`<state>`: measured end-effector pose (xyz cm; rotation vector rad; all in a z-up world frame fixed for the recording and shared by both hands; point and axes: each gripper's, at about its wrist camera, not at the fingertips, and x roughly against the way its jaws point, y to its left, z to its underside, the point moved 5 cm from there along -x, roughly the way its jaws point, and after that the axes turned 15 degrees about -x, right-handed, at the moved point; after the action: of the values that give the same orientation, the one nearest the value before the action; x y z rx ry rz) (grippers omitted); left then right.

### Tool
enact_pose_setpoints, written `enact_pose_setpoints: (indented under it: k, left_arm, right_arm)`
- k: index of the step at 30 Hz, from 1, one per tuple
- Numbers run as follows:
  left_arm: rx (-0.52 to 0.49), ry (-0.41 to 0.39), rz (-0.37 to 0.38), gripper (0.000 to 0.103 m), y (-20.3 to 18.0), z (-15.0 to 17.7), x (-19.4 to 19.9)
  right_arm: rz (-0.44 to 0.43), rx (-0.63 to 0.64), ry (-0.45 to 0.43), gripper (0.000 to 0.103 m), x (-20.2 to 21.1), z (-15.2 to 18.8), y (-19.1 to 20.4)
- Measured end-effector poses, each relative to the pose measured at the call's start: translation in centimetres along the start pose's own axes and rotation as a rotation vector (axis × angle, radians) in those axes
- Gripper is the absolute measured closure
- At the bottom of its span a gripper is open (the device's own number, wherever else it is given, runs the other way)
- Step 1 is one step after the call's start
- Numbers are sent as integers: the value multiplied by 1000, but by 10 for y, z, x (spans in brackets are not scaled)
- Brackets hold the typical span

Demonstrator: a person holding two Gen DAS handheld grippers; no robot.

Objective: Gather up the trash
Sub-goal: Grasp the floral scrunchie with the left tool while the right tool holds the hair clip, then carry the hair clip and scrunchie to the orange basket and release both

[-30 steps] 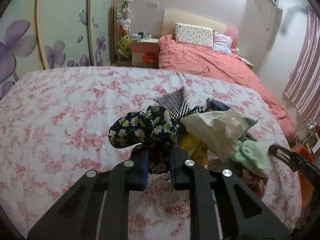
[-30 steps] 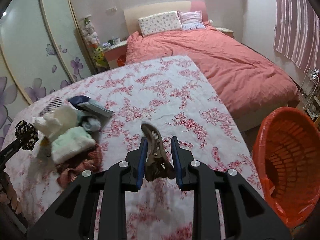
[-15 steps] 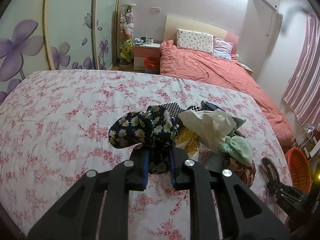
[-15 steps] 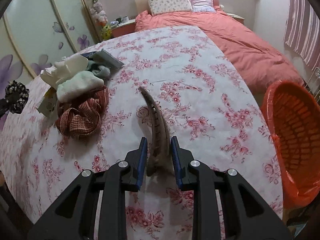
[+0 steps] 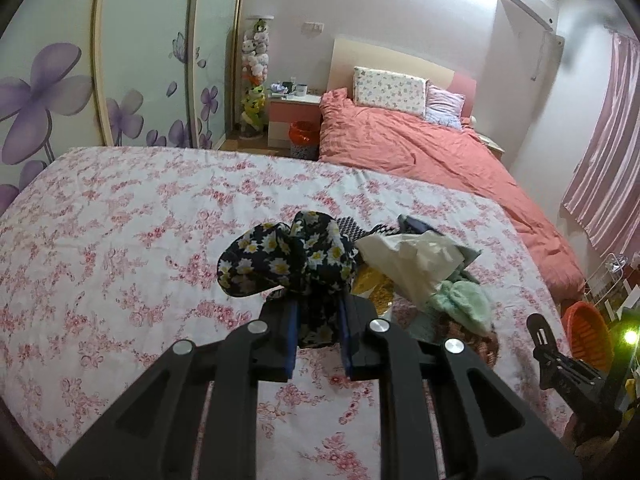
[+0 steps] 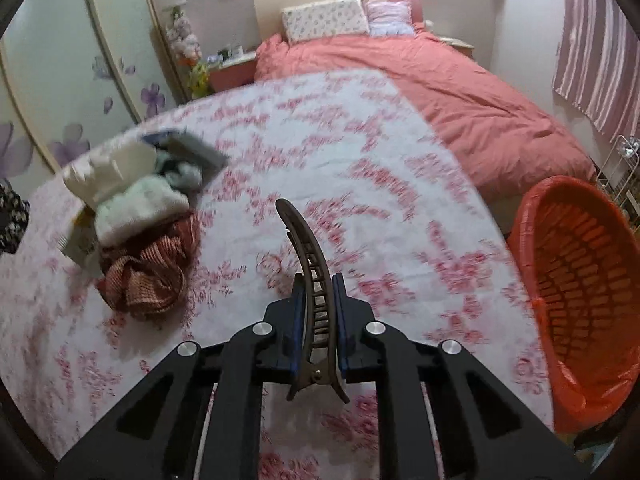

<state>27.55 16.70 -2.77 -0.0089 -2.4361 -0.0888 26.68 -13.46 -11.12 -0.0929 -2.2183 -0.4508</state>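
Note:
My left gripper (image 5: pixel 318 312) is shut on a black daisy-print scrunchie (image 5: pixel 286 258) and holds it above the floral bedspread (image 5: pixel 120 220). My right gripper (image 6: pixel 318 304) is shut on a long brown curved hair clip (image 6: pixel 310 268), held above the bedspread (image 6: pixel 360 152). It also shows at the right edge of the left wrist view (image 5: pixel 540 334). An orange trash basket (image 6: pixel 576 276) with an orange liner stands on the floor just right of the bed; it also shows in the left wrist view (image 5: pixel 588 332).
A pile lies on the bedspread: cream tissue (image 5: pixel 412 258), mint cloth (image 5: pixel 464 302), a red striped scrunchie (image 6: pixel 144 268), a grey packet (image 6: pixel 192 152). A second bed with a coral duvet (image 5: pixel 420 156) stands behind. Wardrobe doors (image 5: pixel 120 60) line the left.
My right gripper has swung right toward the orange basket, and the clip now points up and away. My left gripper has stayed nearly still with the scrunchie.

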Motion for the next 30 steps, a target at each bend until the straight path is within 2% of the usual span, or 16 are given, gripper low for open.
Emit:
enact_pose_setpoints:
  k: [12,21,30]
  left_arm:
    - [-59,-94,83,86,-53,-24,49]
    - [-110,-137,161,86,-106,-34,77]
    - [-168,-148,271,86,-163,-31,94]
  right_arm:
    - [-129,-57,-182,90,95,-28,-6]
    - [-132,-73,-278,89,131,-33,-17]
    - [-106,-140,-374,89,168,-32,-49]
